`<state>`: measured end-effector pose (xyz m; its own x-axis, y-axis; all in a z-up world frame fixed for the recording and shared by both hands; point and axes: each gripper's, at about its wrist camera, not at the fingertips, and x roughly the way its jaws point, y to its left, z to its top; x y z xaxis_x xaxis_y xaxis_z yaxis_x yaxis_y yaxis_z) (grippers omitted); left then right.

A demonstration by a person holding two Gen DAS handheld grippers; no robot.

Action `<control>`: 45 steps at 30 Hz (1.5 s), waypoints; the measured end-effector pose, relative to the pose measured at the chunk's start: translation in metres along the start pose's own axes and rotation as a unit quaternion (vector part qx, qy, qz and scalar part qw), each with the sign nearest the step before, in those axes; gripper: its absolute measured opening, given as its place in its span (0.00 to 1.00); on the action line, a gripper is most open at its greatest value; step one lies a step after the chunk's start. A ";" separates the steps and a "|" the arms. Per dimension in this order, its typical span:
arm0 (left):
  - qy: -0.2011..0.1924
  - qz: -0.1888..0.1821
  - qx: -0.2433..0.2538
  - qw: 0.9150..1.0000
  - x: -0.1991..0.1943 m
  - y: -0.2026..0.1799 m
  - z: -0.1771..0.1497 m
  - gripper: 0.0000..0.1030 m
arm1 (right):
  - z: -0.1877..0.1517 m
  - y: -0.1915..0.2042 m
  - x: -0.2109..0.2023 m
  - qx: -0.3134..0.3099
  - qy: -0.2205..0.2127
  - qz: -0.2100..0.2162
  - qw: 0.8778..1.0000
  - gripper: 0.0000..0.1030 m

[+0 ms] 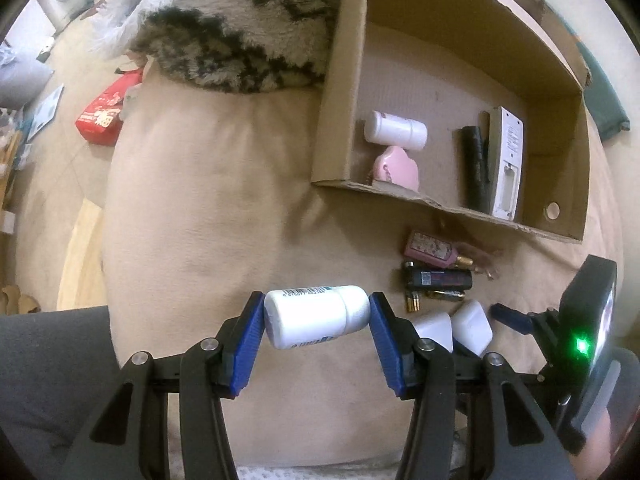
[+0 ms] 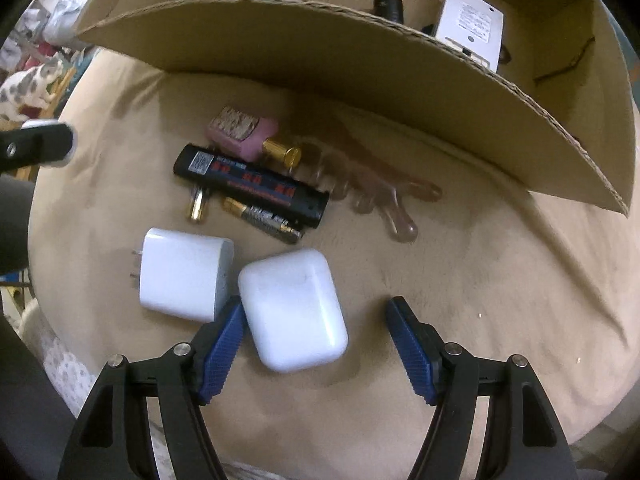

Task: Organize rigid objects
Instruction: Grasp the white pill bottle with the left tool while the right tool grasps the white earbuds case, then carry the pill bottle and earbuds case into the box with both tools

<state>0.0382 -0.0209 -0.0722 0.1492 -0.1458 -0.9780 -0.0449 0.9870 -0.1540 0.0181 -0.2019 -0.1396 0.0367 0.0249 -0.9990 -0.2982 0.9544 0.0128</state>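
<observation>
Left gripper (image 1: 316, 320) clamps the white bottle (image 1: 316, 316); right gripper (image 2: 316, 344), jaws apart, should centre on the earbud case (image 2: 294, 308) near the cardboard box (image 2: 360, 80) edge before closing.

Box wall (image 2: 360, 92) hides remote (image 2: 472, 26) lower end; clear clip (image 2: 384, 196) blurred

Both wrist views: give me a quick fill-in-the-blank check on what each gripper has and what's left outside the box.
1. The left gripper is shut on a white ____.
2. The right gripper is open, with the white ____ between its jaws.
3. The remote lies inside the cardboard ____.
4. The charger lies beside the earbud case, outside the box, on the ____ cloth.

Missing words: bottle; earbud case; box; beige
</observation>
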 end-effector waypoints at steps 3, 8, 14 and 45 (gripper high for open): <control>0.000 -0.003 0.004 1.000 0.003 -0.003 -0.001 0.47 | 0.002 0.001 -0.002 -0.010 -0.002 0.010 1.000 0.45; -0.003 -0.001 0.002 1.000 0.003 -0.001 -0.001 0.47 | 0.005 0.003 -0.004 -0.019 -0.007 0.004 1.000 0.44; -0.006 0.007 -0.005 1.000 0.004 0.007 -0.002 0.47 | 0.002 0.007 -0.007 -0.017 -0.010 0.003 1.000 0.44; -0.177 0.020 -0.008 0.984 -0.072 0.002 0.016 0.47 | -0.007 -0.080 -0.148 0.127 -0.298 0.056 0.945 0.44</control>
<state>0.0431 -0.0069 -0.0002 0.4810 -0.0719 -0.8738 -0.0736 0.9898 -0.1219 0.0296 -0.2843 0.0066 0.5710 0.2213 -0.7905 -0.0974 0.9744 0.2025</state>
